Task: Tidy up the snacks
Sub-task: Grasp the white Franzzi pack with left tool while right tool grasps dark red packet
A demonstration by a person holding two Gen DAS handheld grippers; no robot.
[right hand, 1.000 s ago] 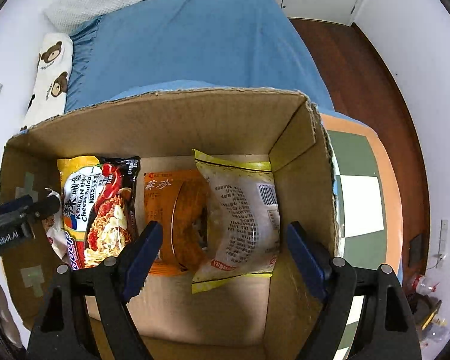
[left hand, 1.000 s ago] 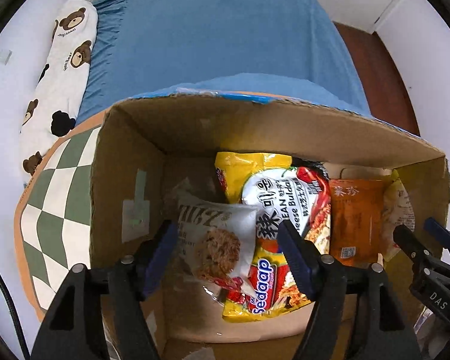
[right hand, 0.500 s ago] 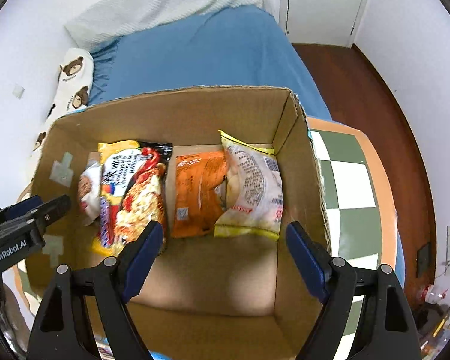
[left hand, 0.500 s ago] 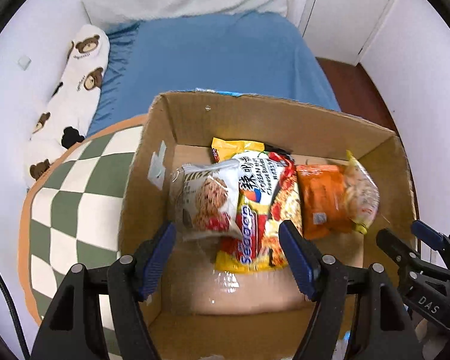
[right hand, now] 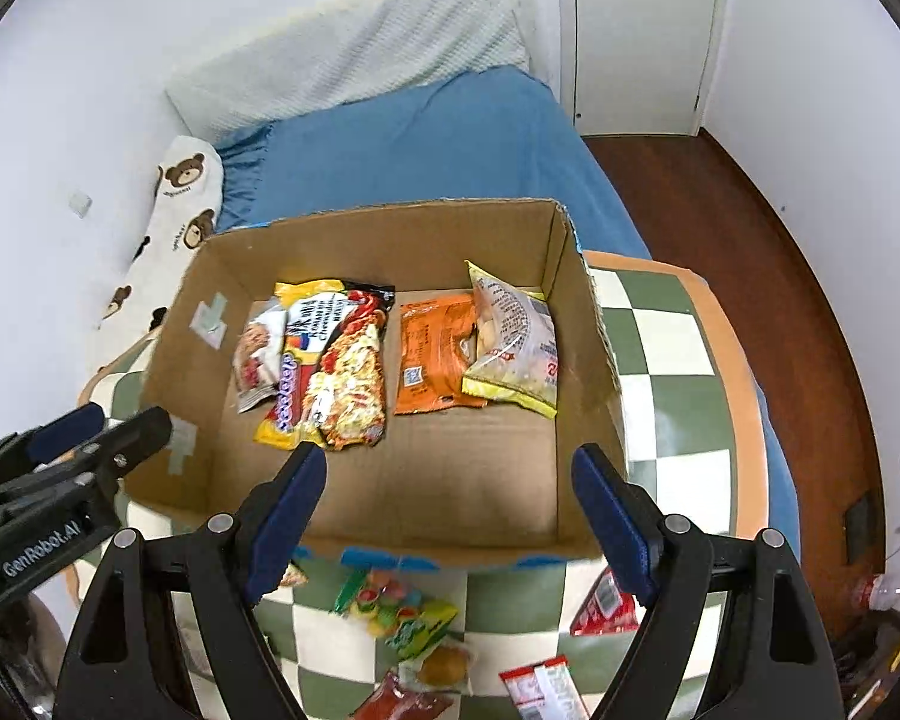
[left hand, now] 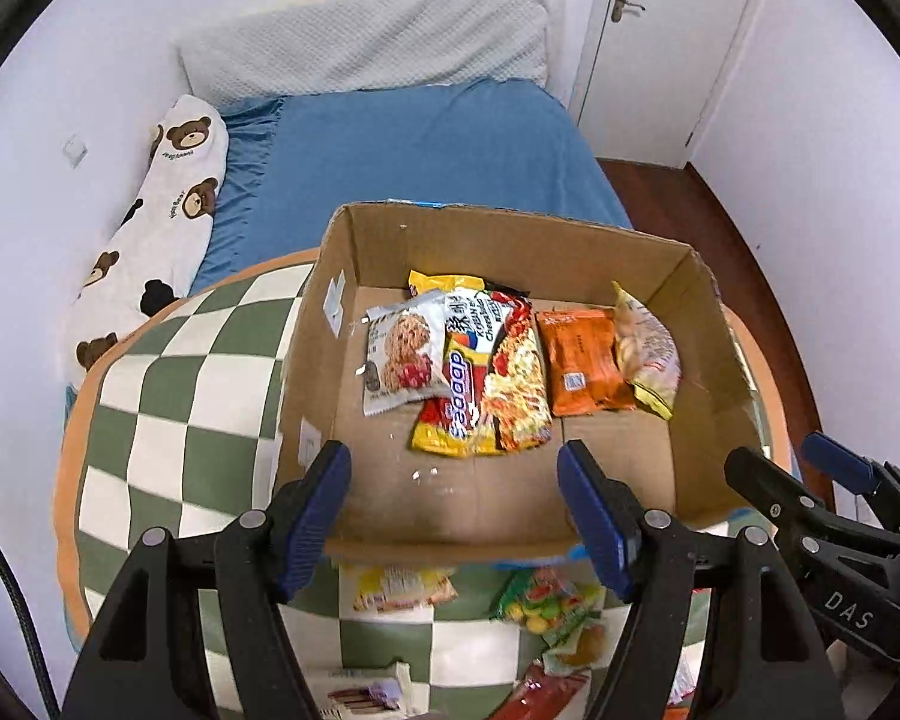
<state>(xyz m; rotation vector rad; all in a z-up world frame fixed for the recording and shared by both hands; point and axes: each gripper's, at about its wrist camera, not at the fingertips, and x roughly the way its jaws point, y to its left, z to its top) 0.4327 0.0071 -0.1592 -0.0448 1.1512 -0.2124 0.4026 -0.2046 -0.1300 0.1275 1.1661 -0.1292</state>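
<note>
Snacks crowd box far wall; near floor half bare.

- The left gripper hangs over the near wall of the cardboard box, jaws apart — nothing between them.
- In the box, at twelve o'clock from the gripper: a cookie packet, a noodle packet, an orange packet and a yellow-edged bag — side by side, overlapping.
- The right gripper shows at three o'clock.
- Loose snacks lie on the checkered cushion at six o'clock.

Red packet and white packet cut off below
</note>
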